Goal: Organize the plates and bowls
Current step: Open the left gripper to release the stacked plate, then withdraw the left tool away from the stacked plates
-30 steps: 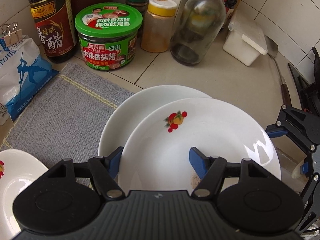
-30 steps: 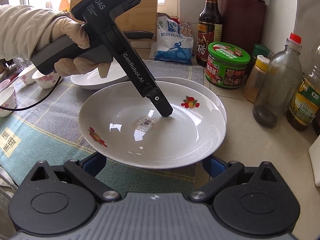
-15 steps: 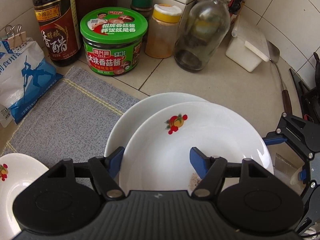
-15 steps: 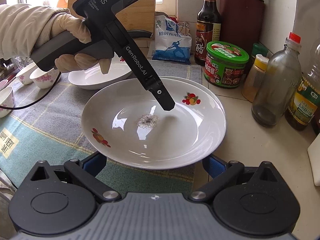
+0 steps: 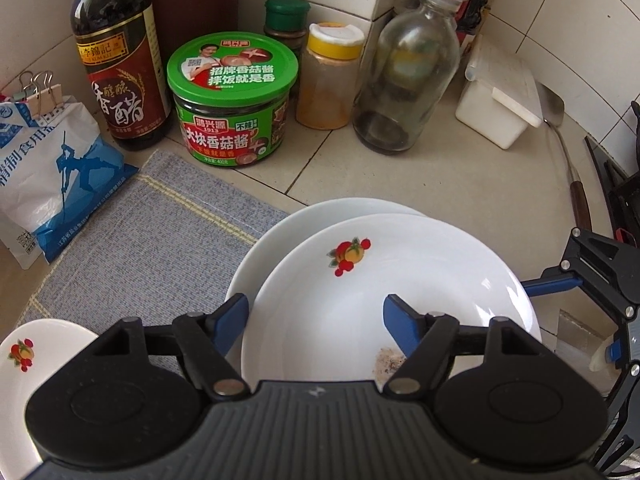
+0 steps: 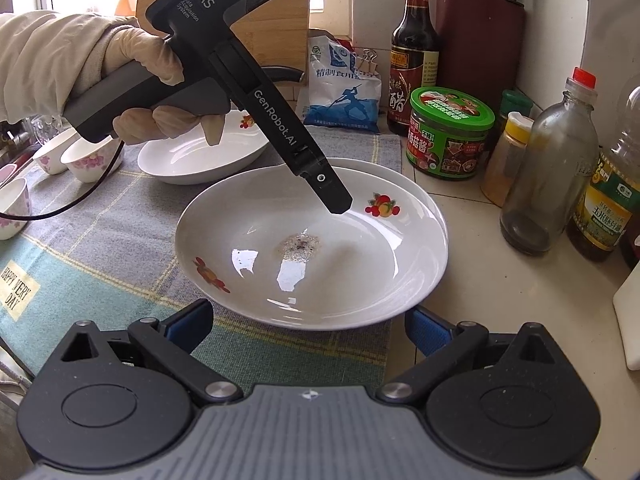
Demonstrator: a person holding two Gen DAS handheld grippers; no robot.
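Observation:
A white deep plate with fruit prints (image 6: 320, 248) and a brown stain in its middle rests on a second white plate (image 5: 280, 236) at the mat's right edge. It also shows in the left wrist view (image 5: 400, 280). My left gripper (image 5: 316, 316) is open, its fingers astride the top plate's near rim, held just above it. Seen from the right wrist, its tip (image 6: 336, 200) hovers over the plate's far side. My right gripper (image 6: 308, 326) is open and empty, just in front of the plate's near rim. A third white plate (image 6: 200, 160) lies behind.
Vinegar bottle (image 5: 116, 60), green sauce jar (image 5: 234, 100), spice jars, glass bottle (image 5: 404, 80) and white box (image 5: 500, 100) crowd the tiled corner. A salt bag (image 5: 52, 172) stands left. Small cups (image 6: 88, 158) sit at the mat's far left. Oil bottle (image 6: 612, 200) stands right.
The left gripper has lifted and drawn back from the top plate. The plate has settled onto the lower one. The right gripper has stayed open in front of it.

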